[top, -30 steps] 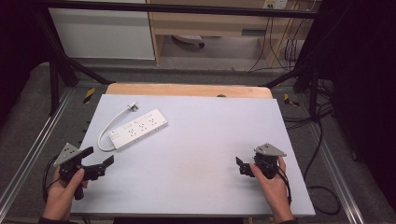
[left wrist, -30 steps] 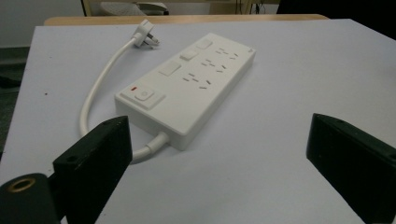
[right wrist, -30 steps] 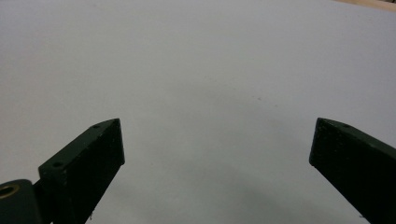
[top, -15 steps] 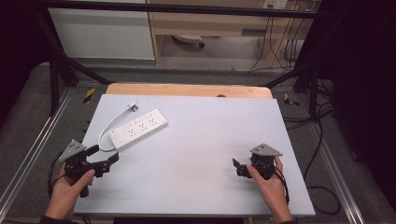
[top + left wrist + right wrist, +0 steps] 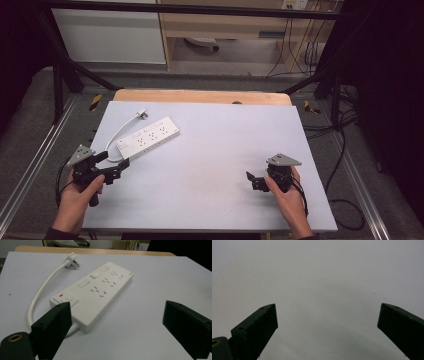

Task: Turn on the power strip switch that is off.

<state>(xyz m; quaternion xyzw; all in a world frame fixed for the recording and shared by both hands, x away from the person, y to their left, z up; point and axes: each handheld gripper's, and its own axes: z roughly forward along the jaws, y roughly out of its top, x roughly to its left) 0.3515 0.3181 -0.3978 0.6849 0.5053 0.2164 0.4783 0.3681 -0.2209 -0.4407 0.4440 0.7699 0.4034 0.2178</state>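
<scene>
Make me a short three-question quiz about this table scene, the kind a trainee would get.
1. True or false: the left gripper is clamped on the power strip.
2. Which end of the power strip is nearest the left gripper?
A. the switch end
B. the far end
C. the loose plug
3. Fill in: the right gripper hangs over bare ____.

Key:
1. False; its jaws stand wide open, short of the strip.
2. A; the switch with its red mark sits just beyond the jaws.
3. Table.
</scene>
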